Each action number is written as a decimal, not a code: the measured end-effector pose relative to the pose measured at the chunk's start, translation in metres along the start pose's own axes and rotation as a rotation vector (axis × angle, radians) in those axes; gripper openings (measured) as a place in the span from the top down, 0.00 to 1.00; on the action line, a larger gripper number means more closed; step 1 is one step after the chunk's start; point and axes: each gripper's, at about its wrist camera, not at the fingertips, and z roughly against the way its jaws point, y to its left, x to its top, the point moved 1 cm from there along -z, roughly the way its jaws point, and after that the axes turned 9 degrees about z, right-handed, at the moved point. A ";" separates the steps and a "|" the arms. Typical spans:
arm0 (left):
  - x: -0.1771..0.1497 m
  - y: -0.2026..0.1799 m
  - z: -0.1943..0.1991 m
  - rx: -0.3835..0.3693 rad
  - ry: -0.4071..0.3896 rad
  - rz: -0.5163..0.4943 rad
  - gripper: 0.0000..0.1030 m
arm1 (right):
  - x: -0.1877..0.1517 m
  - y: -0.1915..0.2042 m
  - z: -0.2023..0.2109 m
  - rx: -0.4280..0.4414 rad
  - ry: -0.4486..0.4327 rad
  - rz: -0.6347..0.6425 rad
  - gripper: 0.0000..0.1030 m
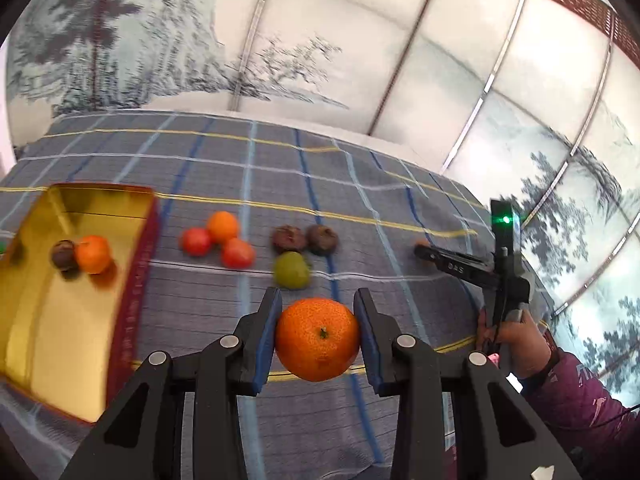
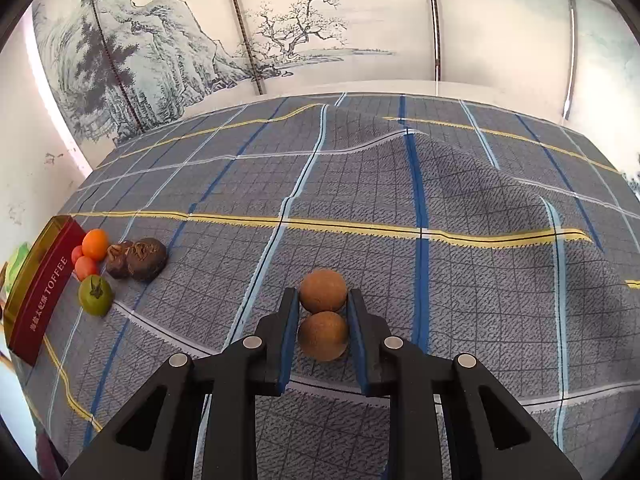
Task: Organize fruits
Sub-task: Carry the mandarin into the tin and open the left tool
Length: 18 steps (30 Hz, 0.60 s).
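My left gripper is shut on a mandarin, held above the plaid cloth. An open gold tin with red walls lies to its left, holding a mandarin and a dark fruit. Ahead on the cloth lie two red tomatoes, a mandarin, two dark wrinkled fruits and a green tomato. My right gripper is shut on two brown round fruits, one behind the other between its blue pads. In the right wrist view the tin and the fruit cluster sit far left.
The blue-grey plaid cloth rises into a soft ridge at the back. A painted screen stands behind it. In the left wrist view a person's hand holds the right gripper at the right.
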 end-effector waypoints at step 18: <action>0.013 0.137 0.023 0.312 -0.016 0.080 0.67 | 0.000 0.002 -0.006 0.002 0.034 0.003 0.75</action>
